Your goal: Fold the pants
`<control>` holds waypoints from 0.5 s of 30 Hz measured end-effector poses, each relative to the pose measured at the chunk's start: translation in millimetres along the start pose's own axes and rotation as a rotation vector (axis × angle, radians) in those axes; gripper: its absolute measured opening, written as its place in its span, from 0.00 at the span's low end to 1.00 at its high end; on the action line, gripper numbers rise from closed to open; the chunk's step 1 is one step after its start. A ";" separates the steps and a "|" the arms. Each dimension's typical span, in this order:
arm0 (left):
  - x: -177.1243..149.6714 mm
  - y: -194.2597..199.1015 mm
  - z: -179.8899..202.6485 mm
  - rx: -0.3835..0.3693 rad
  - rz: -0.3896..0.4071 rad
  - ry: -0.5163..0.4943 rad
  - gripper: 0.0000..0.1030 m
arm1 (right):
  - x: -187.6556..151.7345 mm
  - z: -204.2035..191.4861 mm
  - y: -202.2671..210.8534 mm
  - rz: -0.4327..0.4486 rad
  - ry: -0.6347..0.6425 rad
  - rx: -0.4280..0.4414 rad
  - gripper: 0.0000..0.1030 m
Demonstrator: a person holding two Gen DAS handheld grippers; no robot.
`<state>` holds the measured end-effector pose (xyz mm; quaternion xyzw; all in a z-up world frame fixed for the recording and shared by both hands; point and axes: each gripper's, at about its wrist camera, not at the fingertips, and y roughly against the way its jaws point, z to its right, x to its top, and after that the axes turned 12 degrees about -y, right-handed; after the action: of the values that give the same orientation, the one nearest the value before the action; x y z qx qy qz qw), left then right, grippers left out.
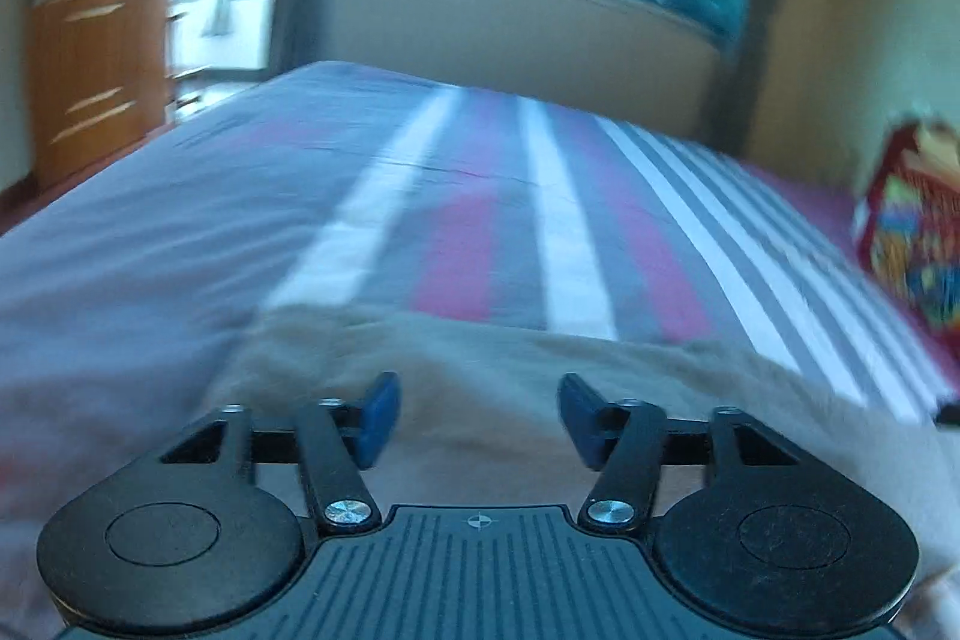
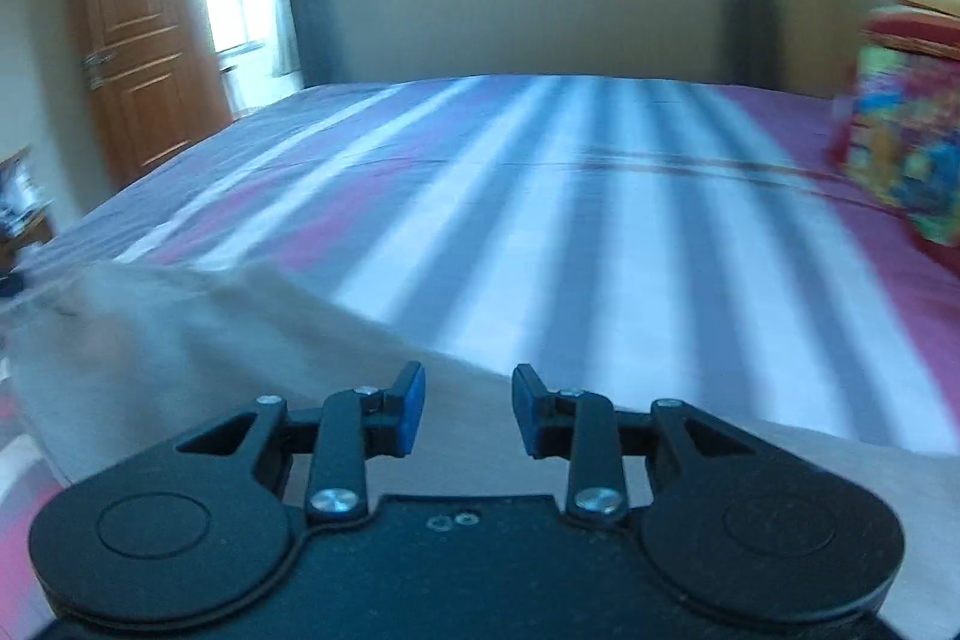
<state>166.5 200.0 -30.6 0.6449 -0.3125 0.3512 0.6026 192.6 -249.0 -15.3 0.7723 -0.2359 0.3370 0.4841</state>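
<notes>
Pants (image 1: 540, 400) flat on bed (image 1: 468, 196), between folds. Left tongs (image 1: 477, 415) and right tongs (image 2: 468, 409) spread, empty. Next: pinch edge, fold over.

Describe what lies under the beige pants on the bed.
The beige pants lie on a striped bedsheet of grey, white and pink bands, which runs on beyond their far edge. The sheet directly beneath the pants is covered, so nothing there can be seen.

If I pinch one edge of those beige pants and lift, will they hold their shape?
Probably not. The pants lie limp and rumpled on the bedspread, so they should droop. They look thin and light, and may slide rather than fold if pushed.
</notes>
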 end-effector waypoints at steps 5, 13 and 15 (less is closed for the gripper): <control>5.2 -40.5 31.5 -0.035 -0.077 -0.109 0.70 | 6.9 -86.9 -53.3 -0.057 0.052 0.183 0.31; -32.3 -77.7 30.7 -0.023 -0.163 -0.172 0.89 | -26.9 -180.9 -150.7 -0.280 0.184 0.203 0.35; -25.6 -68.6 31.2 -0.029 -0.177 -0.177 0.89 | -26.4 -183.1 -151.1 -0.263 0.193 0.200 0.36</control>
<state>211.3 173.8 -90.9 0.6898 -0.3113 0.2338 0.6104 226.0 -18.5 -68.4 0.8050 -0.0508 0.3649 0.4650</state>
